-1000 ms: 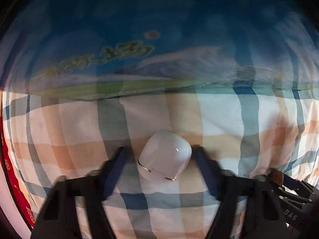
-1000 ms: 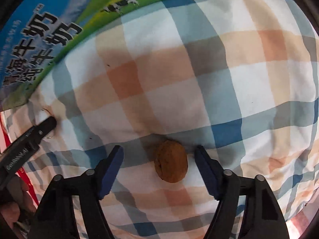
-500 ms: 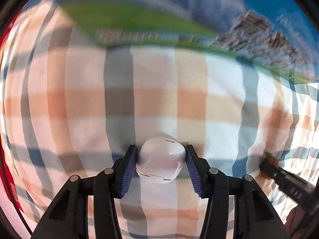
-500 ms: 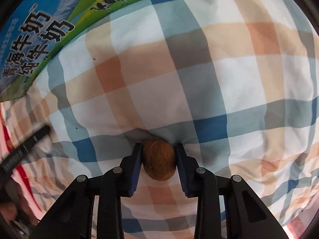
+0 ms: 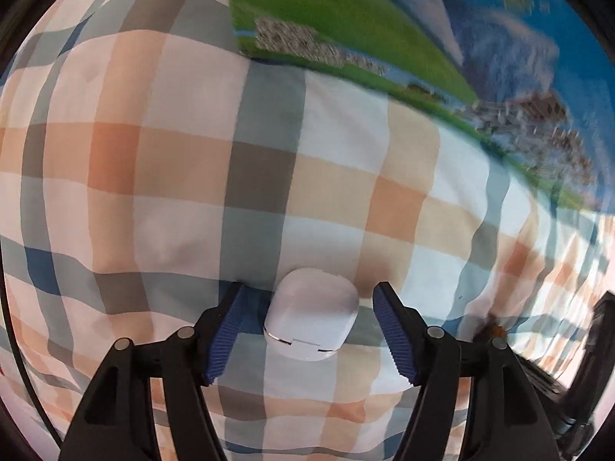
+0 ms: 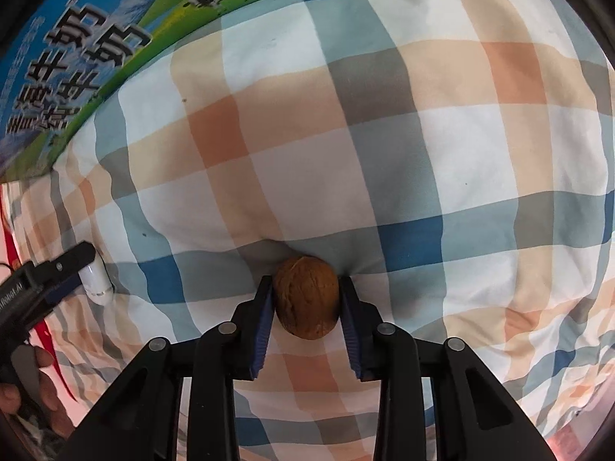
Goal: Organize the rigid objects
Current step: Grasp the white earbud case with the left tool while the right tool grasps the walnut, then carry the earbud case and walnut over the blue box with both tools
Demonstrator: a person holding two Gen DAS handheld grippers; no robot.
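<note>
Left gripper (image 5: 309,313) has just been opening, so its blue pads (image 5: 226,334) now sit off both sides of the white case (image 5: 313,317), with gaps you can see. The case lies between them on the checked cloth (image 5: 173,161), at 6 o'clock in the left view. Right gripper (image 6: 306,301) is clamped tight on the walnut (image 6: 306,296), pads pressing both sides, also at 6 o'clock. Milk box (image 6: 77,50) is at 10 o'clock there.

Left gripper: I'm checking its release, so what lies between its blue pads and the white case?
Left wrist view: only bare checked cloth either side; left gripper pads have just opened off the white case.
</note>
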